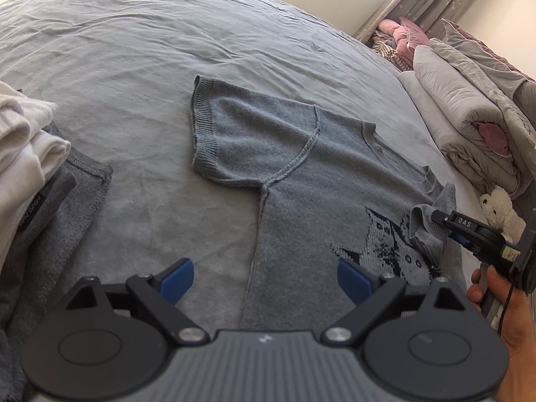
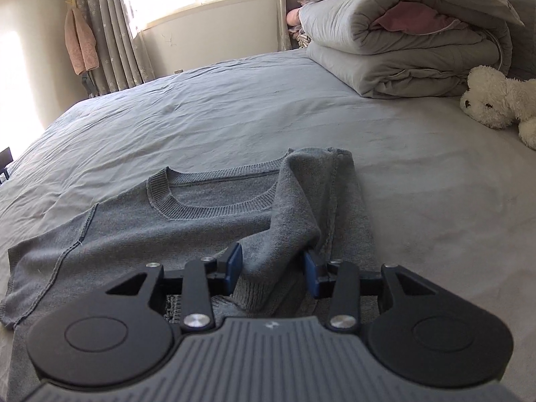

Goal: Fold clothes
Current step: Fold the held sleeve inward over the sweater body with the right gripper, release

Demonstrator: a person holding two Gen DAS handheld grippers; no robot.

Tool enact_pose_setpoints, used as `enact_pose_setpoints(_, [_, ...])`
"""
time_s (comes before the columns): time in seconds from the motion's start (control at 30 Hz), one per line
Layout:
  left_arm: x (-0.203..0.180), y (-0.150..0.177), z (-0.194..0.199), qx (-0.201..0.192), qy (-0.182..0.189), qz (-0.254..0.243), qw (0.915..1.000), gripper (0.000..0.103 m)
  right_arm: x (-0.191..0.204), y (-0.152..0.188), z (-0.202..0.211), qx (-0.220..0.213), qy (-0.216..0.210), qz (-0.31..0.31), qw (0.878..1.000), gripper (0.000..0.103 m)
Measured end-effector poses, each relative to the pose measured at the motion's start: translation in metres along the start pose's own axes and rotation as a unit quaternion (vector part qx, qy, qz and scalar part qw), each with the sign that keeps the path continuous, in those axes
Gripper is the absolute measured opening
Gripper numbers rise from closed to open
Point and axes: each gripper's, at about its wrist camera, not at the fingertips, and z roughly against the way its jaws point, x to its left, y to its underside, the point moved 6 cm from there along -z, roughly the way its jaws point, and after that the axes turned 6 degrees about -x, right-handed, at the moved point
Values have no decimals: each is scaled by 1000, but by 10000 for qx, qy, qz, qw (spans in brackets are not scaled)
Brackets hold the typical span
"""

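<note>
A grey knit short-sleeved sweater [image 1: 301, 181] with a dark cat pattern lies flat on the bed. Its left sleeve [image 1: 214, 127] is spread out; its right sleeve [image 2: 301, 207] is folded over onto the body. My left gripper [image 1: 266, 281] is open and empty, hovering over the sweater's left side edge. My right gripper [image 2: 272, 269] has its jaws partly apart with the folded sleeve lying between them; the pads do not press it. The right gripper also shows in the left wrist view [image 1: 449, 224], at the sleeve. The collar [image 2: 207, 197] faces the far side.
Folded white and grey clothes [image 1: 40, 181] are stacked at the left. Folded grey quilts [image 2: 402, 40] and a white plush dog [image 2: 495, 104] sit at the bed's head. The grey sheet [image 2: 234, 107] stretches toward the window and curtains.
</note>
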Motion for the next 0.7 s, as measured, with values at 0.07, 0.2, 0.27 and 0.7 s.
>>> enact_pose_setpoints(0.07, [-2, 1, -1, -1, 4, -99, 10000, 93, 6, 2, -3, 49, 48, 149, 9999, 10])
enact_pose_setpoints(0.2, [-4, 2, -2, 56, 56, -82, 9999, 93, 12, -14, 11, -197, -530, -245, 9981, 10])
enact_pose_setpoints(0.27, [-4, 2, -2, 59, 55, -87, 9999, 93, 18, -23, 14, -271, -662, -237, 9972, 10])
enact_pose_setpoints(0.7, [-3, -1, -1, 53, 63, -13, 10000, 93, 22, -29, -10, -65, -721, -408, 9965, 10])
